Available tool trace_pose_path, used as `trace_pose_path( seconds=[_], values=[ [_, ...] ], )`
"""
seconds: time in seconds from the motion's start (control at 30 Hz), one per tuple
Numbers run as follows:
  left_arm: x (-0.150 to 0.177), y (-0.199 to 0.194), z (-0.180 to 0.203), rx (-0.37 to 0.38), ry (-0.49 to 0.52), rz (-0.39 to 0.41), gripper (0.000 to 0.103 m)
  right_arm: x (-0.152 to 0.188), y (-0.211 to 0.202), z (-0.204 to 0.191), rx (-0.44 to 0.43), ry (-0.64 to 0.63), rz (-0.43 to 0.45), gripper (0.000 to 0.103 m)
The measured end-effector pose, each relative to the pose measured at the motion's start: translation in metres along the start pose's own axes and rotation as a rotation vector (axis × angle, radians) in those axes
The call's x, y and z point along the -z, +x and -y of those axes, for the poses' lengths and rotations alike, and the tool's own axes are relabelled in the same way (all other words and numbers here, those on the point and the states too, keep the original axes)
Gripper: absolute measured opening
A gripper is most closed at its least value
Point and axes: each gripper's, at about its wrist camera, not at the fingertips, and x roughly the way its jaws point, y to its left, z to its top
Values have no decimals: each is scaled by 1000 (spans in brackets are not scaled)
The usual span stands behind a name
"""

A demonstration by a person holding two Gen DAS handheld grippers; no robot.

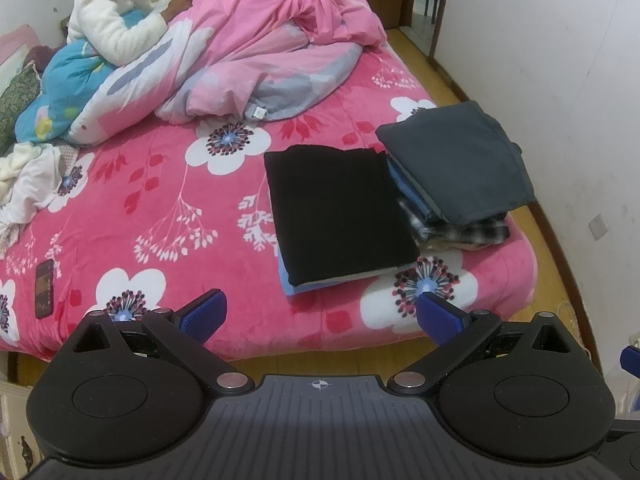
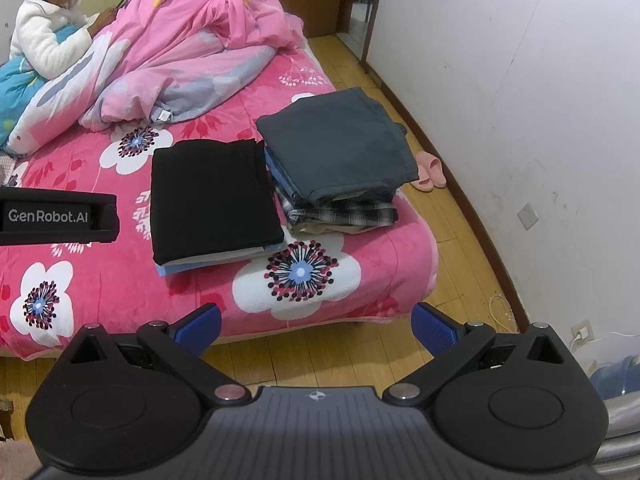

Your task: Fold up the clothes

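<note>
Across the pink floral bed (image 1: 168, 200), your folded black garment (image 1: 340, 212) lies just beside the grey-topped stack (image 1: 456, 164), both grippers (image 1: 320, 316) (image 2: 316, 322) hover empty, fingers wide, and a careless reach could topple that stack off the edge.

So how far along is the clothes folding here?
Mostly done, it seems. A folded black garment lies flat beside a stack topped by a grey garment. Nothing is in hand: the left gripper and right gripper hang empty, jaws open, off the bed's edge. A crumpled white garment at the far left looks unfolded.
</note>
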Motion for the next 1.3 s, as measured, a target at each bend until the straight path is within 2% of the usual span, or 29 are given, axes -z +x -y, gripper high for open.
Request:
trace_pose_path(
  seconds=[1.3],
  values=[
    [11, 1, 18, 9, 49, -43, 102, 17, 1, 13, 18, 39, -43, 103]
  ],
)
